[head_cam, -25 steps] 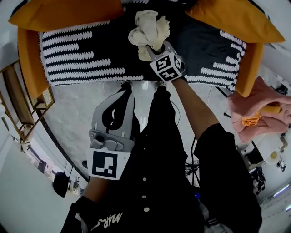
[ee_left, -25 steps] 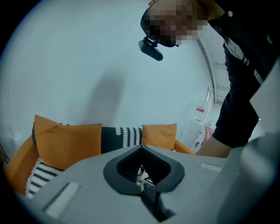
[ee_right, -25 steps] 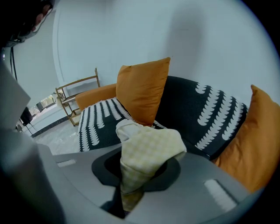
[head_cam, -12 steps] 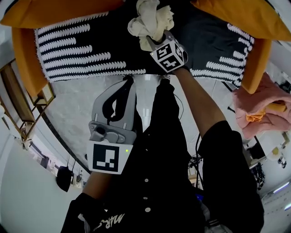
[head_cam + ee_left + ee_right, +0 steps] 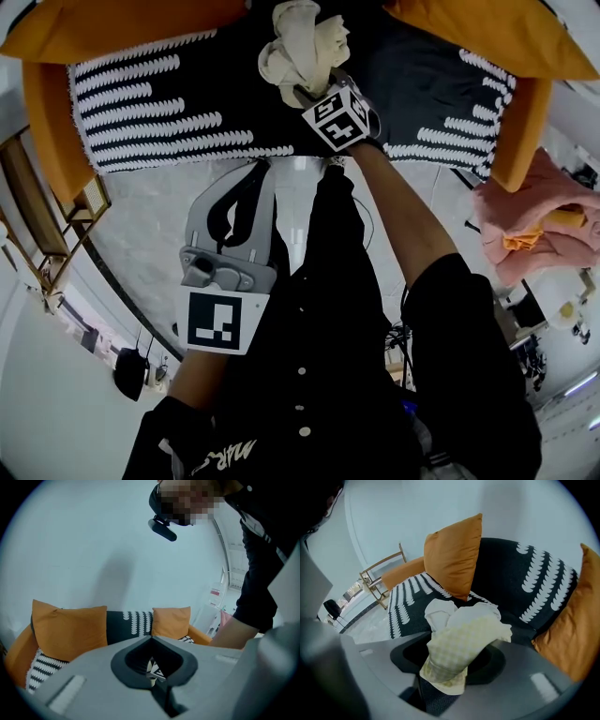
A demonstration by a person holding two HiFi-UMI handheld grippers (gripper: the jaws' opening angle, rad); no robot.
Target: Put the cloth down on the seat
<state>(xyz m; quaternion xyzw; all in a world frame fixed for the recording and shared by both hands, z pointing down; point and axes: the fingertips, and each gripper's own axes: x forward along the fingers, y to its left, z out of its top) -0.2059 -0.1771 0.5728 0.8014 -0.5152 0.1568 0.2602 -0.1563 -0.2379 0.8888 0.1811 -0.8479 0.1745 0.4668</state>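
The right claw (image 5: 302, 92) is clamped on the cloth (image 5: 302, 49), a cream wad bunched up and sticking out ahead of the jaws. It hangs over the middle of the seat (image 5: 178, 112), past the front edge and between the two orange cushions (image 5: 122, 23).

In the right gripper view the cloth (image 5: 461, 641) rises straight out from between the jaws of that claw (image 5: 450, 670). Its length runs along the claw's own line, toward the back of the sofa. The patterned seat (image 5: 408, 602) lies just beyond and beneath it. I cannot tell whether the loose end touches the fabric, though it looks to be close above it.

So I judge the seat is directly under the cloth, and what is left is a short drop and a release.

The left claw (image 5: 248, 202) has its jaws together on nothing. It is held back by the person's body, short of the seat and well apart from the cloth, so the right one is plainly nearer.
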